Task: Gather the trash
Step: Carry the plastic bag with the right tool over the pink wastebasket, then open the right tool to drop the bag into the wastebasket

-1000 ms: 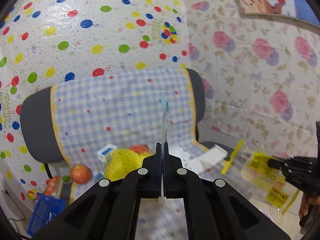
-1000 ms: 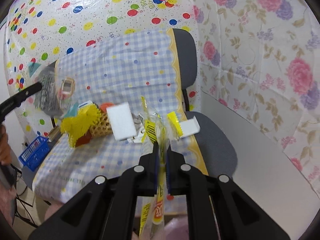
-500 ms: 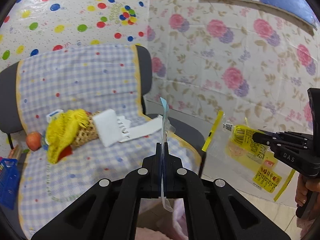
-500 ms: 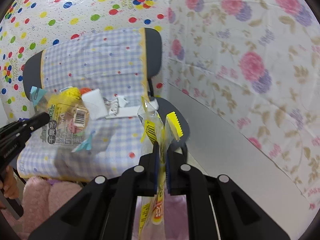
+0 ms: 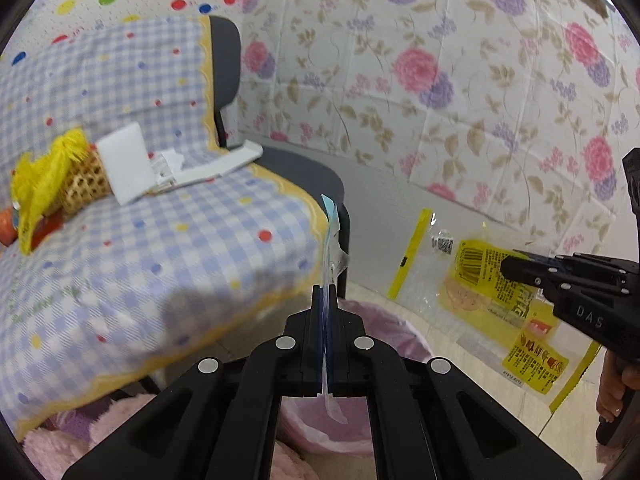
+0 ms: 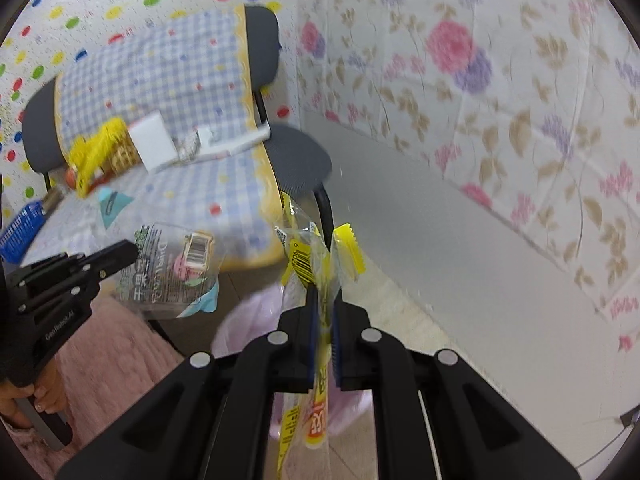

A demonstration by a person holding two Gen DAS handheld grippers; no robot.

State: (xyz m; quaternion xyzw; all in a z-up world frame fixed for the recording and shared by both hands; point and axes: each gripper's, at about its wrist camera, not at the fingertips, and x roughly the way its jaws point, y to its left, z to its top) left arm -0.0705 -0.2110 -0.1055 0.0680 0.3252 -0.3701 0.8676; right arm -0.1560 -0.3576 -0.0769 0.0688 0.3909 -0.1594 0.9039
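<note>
Both hands had swung down and rightward off the chair since the earlier frames; the pink-lined bin (image 5: 384, 328), out of view a second back, now sat under both grippers. Left gripper (image 5: 327, 304) pointed down at the bin, jaws pressed fully together on a thin clear wrapper with blue trim (image 6: 172, 272), edge-on in its own view, flat and hanging off the tips in the right view. Right gripper (image 6: 324, 308) was also angled down, jaws nearly closed, pinching a yellow snack bag (image 5: 492, 300) that hung in the air right of the chair's front corner, above the floor. Chair (image 5: 304, 168) with checked cover (image 5: 160, 248) sat left of the bin, its seat edge just beside the rim; floral wall (image 5: 440, 80) and grey baseboard closed off the right. Open floor lay between chair leg and wall. Yellow tassel basket (image 5: 60, 176) and white foam block (image 5: 128, 168) remained on the seat. Pink rug (image 6: 108, 340) lay at lower left.
</note>
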